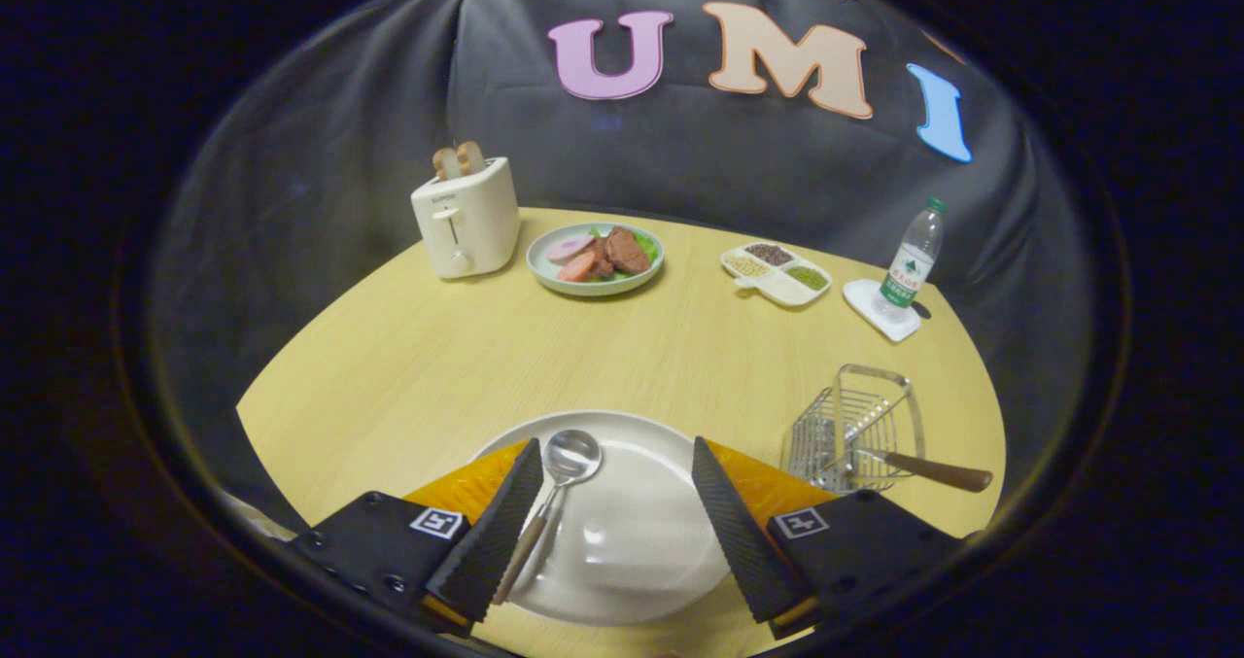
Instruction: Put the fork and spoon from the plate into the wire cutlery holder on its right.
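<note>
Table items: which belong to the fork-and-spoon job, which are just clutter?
Job:
spoon on white plate, beside one finger of the open gripper
wire cutlery holder, a wooden-handled utensil already resting in it

Clutter:
toaster
food plate
divided dish
water bottle

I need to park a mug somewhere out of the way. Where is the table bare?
The bare wood between the white toaster, green food plate and big white plate is free. Crowded: around the wire cutlery holder, divided snack tray and water bottle. The open fingers straddle the wooden-handled spoon.
</note>
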Motion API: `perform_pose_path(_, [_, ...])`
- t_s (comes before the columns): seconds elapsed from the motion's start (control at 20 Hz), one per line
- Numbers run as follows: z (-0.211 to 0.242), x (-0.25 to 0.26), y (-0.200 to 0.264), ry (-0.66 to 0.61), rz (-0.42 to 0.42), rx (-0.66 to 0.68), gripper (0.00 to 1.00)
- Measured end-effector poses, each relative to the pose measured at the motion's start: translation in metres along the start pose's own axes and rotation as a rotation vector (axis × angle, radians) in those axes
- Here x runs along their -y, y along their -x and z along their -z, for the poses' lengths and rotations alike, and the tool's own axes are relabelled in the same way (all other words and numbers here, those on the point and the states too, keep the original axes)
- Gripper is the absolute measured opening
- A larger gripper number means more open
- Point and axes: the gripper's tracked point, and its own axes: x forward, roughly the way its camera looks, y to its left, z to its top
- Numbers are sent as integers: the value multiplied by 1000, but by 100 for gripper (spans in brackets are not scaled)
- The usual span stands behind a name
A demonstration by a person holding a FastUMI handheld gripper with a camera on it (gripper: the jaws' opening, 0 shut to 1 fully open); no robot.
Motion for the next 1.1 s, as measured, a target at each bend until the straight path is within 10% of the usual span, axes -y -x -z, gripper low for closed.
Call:
perform_pose_path(0.9, [68,-36,-27,130,-34,-230,98])
perform_pose_path(1.1, [78,-40,-26,145,-50,-268,75])
